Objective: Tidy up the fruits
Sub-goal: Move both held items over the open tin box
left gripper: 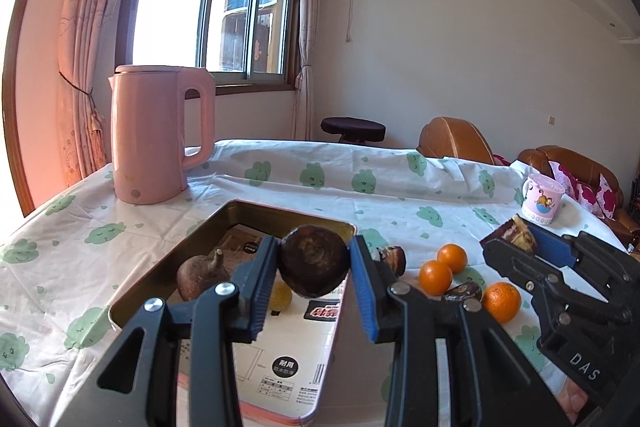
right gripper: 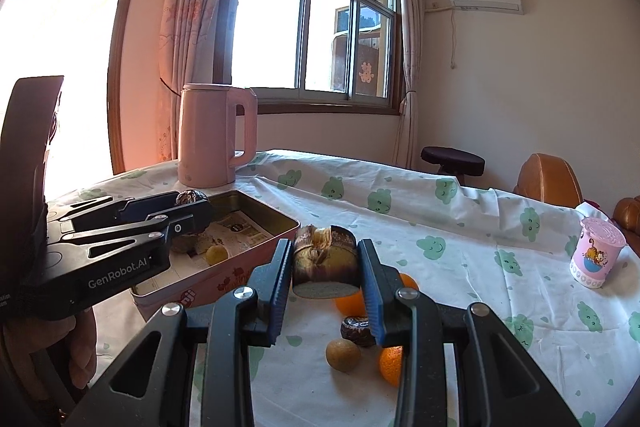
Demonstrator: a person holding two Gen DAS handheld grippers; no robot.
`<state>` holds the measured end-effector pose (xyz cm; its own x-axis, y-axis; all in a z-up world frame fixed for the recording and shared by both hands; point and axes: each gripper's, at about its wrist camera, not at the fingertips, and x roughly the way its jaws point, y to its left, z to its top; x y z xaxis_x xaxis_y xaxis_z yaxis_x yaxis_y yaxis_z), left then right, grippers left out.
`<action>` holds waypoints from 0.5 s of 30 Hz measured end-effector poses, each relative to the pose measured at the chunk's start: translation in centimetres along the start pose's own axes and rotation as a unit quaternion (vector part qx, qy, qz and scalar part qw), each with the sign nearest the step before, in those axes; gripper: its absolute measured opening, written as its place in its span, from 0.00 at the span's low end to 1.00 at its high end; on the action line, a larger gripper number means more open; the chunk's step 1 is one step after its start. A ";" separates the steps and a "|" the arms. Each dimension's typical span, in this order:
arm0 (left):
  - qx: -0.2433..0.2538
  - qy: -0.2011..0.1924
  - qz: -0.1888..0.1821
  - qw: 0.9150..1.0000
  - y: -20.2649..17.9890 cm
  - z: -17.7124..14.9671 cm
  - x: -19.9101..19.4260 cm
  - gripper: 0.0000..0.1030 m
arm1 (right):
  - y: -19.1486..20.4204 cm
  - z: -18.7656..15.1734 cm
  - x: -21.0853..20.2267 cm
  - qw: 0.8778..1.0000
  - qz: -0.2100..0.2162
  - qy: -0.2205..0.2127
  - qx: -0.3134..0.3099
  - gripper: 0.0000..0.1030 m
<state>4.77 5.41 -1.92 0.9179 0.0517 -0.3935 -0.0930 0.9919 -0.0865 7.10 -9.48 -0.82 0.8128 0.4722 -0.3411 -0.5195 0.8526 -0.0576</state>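
Observation:
My left gripper [left gripper: 314,253] is shut on a dark brown round fruit [left gripper: 312,267], held over the open metal tin [left gripper: 244,206]. Inside the tin lie a brown bulb-shaped fruit [left gripper: 198,277] and a small yellow fruit [left gripper: 281,294]. My right gripper [right gripper: 326,257] is shut on a cut brown-and-yellow fruit piece [right gripper: 325,263], above the tablecloth to the right of the tin [right gripper: 262,207]. Below it lie oranges [right gripper: 347,302], a small tan round fruit [right gripper: 343,355] and a dark piece [right gripper: 357,329]. In the left wrist view three oranges [left gripper: 452,257] show on the cloth.
A pink kettle [left gripper: 154,135] stands behind the tin at the back left. A pink cartoon cup [right gripper: 596,253] sits at the table's right edge. The white cloth with green prints [right gripper: 460,227] covers the table. A stool and brown sofa stand beyond it.

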 end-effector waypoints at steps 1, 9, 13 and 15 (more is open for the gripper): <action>-0.002 0.001 0.003 1.000 0.3 0.1 0.0 0.37 | 0.2 0.2 0.2 1.000 0.003 0.001 -0.001 0.34; -0.009 0.011 0.024 1.000 2.6 0.4 0.3 0.37 | 2.3 1.2 1.9 0.999 0.026 0.005 -0.018 0.34; -0.014 0.016 0.034 0.999 3.8 0.3 0.4 0.37 | 3.5 1.6 2.7 0.999 0.037 0.007 -0.027 0.34; -0.014 0.019 0.039 0.999 4.3 0.3 0.5 0.37 | 4.1 1.8 3.1 0.999 0.044 0.008 -0.029 0.34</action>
<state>4.91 9.71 -2.22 0.8917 0.1241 -0.4352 -0.1756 0.9812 -0.0799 7.99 -4.13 -0.47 0.7588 0.5407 -0.3631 -0.6037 0.7931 -0.0806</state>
